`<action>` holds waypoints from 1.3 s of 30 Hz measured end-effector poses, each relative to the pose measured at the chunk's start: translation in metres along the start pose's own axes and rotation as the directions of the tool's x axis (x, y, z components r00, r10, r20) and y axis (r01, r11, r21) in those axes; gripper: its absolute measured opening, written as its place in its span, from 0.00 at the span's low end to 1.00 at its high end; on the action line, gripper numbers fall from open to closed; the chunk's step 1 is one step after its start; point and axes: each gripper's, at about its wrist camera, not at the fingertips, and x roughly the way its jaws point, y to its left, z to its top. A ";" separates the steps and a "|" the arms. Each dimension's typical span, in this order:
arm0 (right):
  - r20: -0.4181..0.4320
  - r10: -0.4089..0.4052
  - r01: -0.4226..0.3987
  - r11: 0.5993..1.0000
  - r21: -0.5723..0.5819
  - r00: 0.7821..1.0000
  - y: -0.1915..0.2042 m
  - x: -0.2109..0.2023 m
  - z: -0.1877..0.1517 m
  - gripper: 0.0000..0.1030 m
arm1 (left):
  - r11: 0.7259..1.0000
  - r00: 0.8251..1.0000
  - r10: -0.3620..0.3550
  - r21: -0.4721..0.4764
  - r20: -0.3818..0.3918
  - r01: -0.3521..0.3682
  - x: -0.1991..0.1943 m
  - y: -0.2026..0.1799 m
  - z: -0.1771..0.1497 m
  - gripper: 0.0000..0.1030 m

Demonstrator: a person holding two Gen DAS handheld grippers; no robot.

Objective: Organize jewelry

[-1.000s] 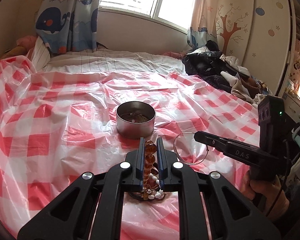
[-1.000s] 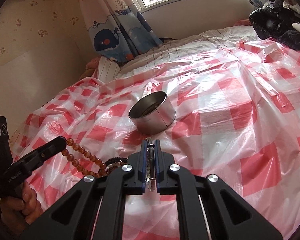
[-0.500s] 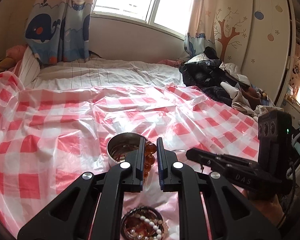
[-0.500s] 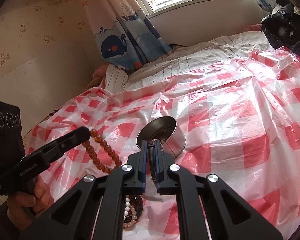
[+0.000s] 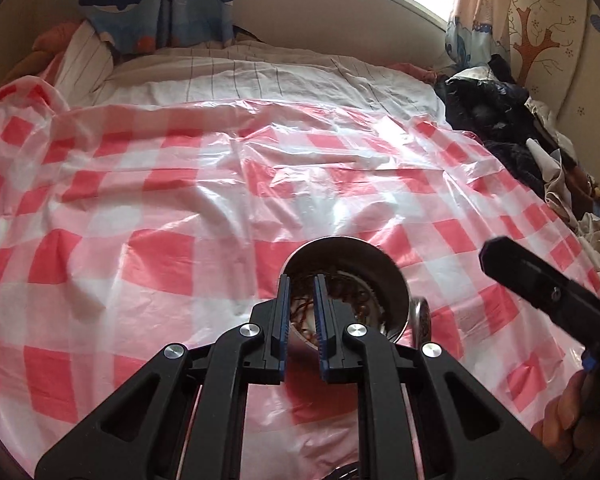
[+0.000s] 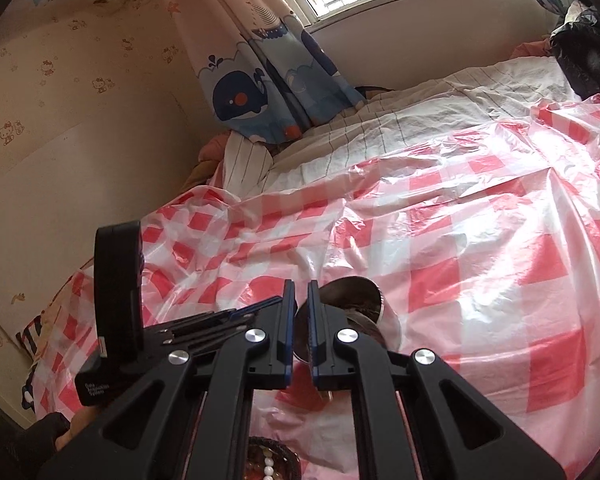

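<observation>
Red-and-white checked plastic sheet (image 5: 220, 184), silver tin (image 5: 396, 280), whale-print blue curtain (image 6: 260, 92).

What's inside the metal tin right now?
Inside the metal tin, brown beaded strands lie coiled on the bottom. The left claw covers the near side, so anything under it is hidden.

A bed (image 5: 260, 76) carries a red-checked plastic sheet (image 5: 180, 208). A round metal tin (image 5: 384, 272) sits on the sheet near its front edge; dark clothes (image 5: 496, 128) are heaped along the right edge.
</observation>
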 end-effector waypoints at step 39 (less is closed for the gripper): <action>-0.301 -0.397 0.335 0.912 -0.238 0.867 -0.041 0.028 -0.058 0.06 | 0.999 0.999 -0.015 -0.050 0.031 0.017 -0.064 0.024 -0.047 0.50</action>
